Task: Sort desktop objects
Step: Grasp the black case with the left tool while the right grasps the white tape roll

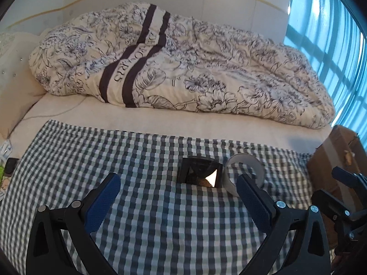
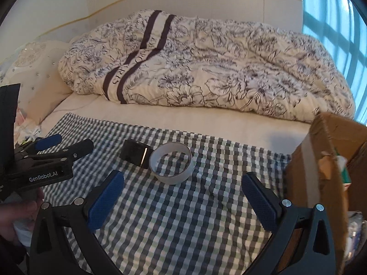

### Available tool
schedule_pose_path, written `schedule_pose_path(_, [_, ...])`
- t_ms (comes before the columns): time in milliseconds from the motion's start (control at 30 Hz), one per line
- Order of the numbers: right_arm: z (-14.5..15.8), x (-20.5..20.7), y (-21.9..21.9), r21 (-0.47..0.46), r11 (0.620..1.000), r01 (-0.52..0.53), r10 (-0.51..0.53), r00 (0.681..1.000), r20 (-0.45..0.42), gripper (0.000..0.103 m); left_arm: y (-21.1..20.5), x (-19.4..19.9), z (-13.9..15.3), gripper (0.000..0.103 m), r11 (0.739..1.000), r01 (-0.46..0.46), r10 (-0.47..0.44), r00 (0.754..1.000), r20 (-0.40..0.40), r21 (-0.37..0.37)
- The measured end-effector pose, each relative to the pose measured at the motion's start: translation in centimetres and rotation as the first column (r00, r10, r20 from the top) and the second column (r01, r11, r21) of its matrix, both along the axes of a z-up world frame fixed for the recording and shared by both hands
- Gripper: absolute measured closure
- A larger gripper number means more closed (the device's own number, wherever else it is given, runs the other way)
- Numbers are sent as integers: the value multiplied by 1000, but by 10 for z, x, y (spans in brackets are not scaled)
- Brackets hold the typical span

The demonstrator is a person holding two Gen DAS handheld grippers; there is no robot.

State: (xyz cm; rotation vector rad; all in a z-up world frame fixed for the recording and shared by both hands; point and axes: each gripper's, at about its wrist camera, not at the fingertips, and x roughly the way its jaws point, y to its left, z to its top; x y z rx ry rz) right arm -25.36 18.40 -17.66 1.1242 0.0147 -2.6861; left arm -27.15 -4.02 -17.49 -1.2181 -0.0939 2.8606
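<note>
Checked cloth (image 1: 149,217) on the bed carries a black box (image 1: 200,171) touching a white tape ring (image 2: 170,163). Both grippers, left gripper (image 1: 177,186) and right gripper (image 2: 183,183), have jaws wide open and empty. Only the right view shows the open cardboard box (image 2: 321,160) and a hand (image 2: 16,215).

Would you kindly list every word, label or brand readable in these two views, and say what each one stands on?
"GenRobot.AI": white print on the black body of the left tool, seen in the right wrist view.
Dark capitals on the cream band between two dark stripes of the floral duvet: creased and only partly legible; roughly "...ARIS" at the near end.
Black box, white tape ring, cardboard box: no readable text.
</note>
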Motion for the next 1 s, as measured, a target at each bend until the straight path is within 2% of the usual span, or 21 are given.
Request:
schedule_pose_path(333, [-38, -37, -2, -22, 1000, 3, -2, 999, 46, 0, 14, -33, -47, 0, 997, 74, -73, 995, 64, -9])
schedule_pose_path(600, [-55, -56, 2, -76, 997, -3, 8, 998, 69, 1, 28, -51, -81, 0, 991, 135, -134, 986, 103, -5])
schedule_pose_path(933, [-77, -74, 3, -116, 993, -5, 18, 993, 113, 11, 29, -72, -100, 0, 988, 150, -151, 982, 112, 18])
schedule_pose_path(1000, [-80, -77, 0, -113, 994, -6, 20, 993, 120, 12, 29, -73, -103, 3, 988, 155, -156, 981, 111, 23])
